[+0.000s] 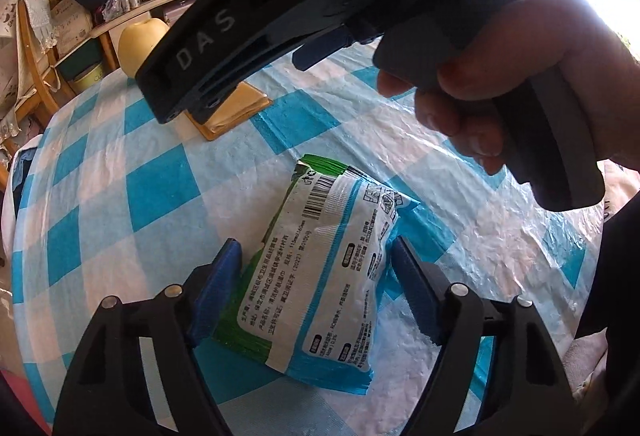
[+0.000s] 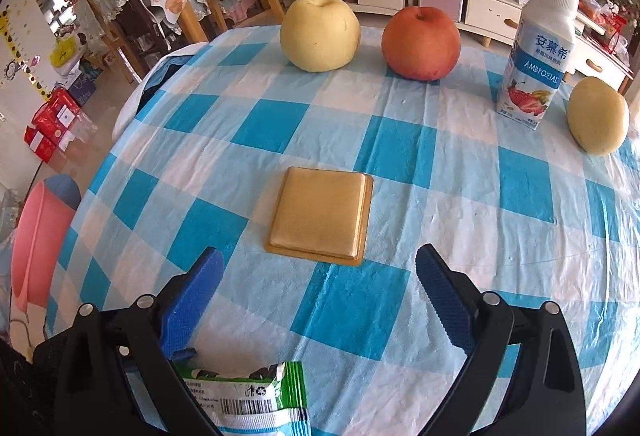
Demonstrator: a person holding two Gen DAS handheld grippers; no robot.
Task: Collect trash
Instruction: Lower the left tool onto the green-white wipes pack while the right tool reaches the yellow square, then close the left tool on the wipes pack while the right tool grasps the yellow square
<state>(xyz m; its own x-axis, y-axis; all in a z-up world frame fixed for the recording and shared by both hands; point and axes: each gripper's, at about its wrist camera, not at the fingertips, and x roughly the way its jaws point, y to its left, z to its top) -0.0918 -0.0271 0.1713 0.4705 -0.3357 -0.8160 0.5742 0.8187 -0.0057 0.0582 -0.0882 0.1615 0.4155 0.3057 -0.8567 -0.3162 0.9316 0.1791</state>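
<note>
A white, green and blue wipes packet [image 1: 320, 268] lies flat on the blue-checked tablecloth [image 1: 120, 195]. My left gripper [image 1: 316, 288] is down over it, open, one blue pad on each side. The left pad [image 1: 218, 292] sits at the packet's green edge. A thin strip of cloth shows before the right pad [image 1: 416, 288]. The packet's top end [image 2: 248, 396] shows at the bottom of the right wrist view. My right gripper [image 2: 320, 296] hangs open above the cloth with nothing between its fingers. A flat golden square wrapper [image 2: 320, 213] lies just ahead of it.
At the table's far side stand a yellow pear-like fruit [image 2: 318, 33], a red apple [image 2: 420, 41], a yoghurt bottle [image 2: 536, 55] and another yellow fruit [image 2: 598, 119]. A pink basin [image 2: 36, 236] sits below the left edge. A hand [image 1: 520, 75] holds the right gripper above the packet.
</note>
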